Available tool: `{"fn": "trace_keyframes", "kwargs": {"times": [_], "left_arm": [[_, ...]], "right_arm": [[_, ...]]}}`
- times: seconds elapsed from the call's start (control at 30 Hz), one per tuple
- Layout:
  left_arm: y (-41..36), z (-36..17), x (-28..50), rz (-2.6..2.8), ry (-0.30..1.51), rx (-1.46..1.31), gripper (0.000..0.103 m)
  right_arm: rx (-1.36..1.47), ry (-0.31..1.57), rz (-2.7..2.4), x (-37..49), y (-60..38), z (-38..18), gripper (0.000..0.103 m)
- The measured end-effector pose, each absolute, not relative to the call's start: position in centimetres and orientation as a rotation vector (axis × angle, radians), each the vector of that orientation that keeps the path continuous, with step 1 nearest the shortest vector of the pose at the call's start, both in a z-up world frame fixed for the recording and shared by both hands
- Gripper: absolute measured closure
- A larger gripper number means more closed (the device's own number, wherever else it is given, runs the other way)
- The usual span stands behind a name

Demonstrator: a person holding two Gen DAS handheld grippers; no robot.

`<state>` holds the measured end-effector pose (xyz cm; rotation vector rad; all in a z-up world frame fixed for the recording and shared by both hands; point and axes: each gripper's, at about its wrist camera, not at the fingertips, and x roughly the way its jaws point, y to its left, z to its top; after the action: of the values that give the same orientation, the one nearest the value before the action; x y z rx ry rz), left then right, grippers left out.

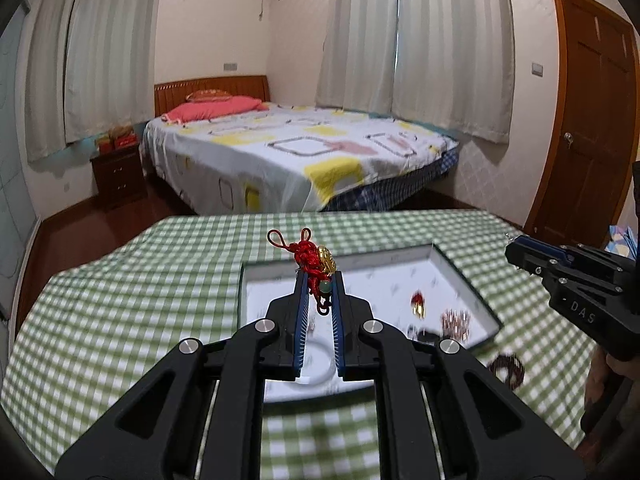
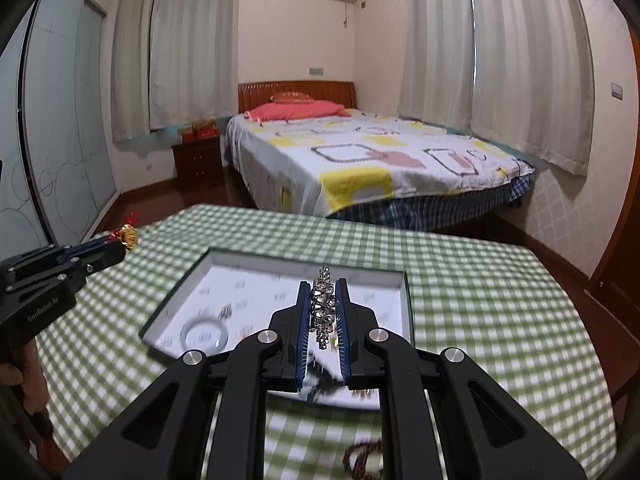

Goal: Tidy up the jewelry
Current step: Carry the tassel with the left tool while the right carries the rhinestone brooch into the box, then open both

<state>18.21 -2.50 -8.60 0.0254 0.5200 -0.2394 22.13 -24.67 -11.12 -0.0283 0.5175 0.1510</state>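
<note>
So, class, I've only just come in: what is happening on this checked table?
A person holds a pair of tongs in each hand above an open tray. The left tongs are shut on a red knotted charm with a gold piece. The right tongs are shut on a sparkly silver piece. A pale bangle lies in the tray.

A table (image 1: 120,320) covered in green-and-white checked cloth carries the things. A shallow box tray (image 2: 406,304) with a dark rim and white printed lining lies flat near its middle. On the cloth just beside the tray's near right corner lies a dark beaded bracelet (image 1: 507,368) — blurred in both views.
</note>
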Motion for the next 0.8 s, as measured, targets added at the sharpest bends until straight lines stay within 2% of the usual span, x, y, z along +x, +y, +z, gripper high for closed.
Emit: {"fn": "trace_keyframes", "kwargs": {"times": [0.17, 0.33, 0.57, 0.8], "left_arm": [[-4.2, -9.0, 22.0, -0.25, 0.517, 0.018, 0.092], [-6.2, -12.0, 26.5, -0.252, 0.59, 0.032, 0.092], [-7.9, -17.5, 32.3, -0.243, 0.753, 0.049, 0.092], [-8.9, -20.6, 35.2, -0.248, 0.861, 0.086, 0.091]], "right_arm": [[-0.038, 0.502, 0.14, 25.7, -24.8, -11.4, 0.09], [-0.043, 0.55, 0.128, 29.5, -25.3, -14.0, 0.09], [0.01, 0.716, 0.123, 34.8, -27.0, -19.6, 0.09], [-0.01, 0.844, 0.111, 37.6, -27.0, -22.7, 0.09]]}}
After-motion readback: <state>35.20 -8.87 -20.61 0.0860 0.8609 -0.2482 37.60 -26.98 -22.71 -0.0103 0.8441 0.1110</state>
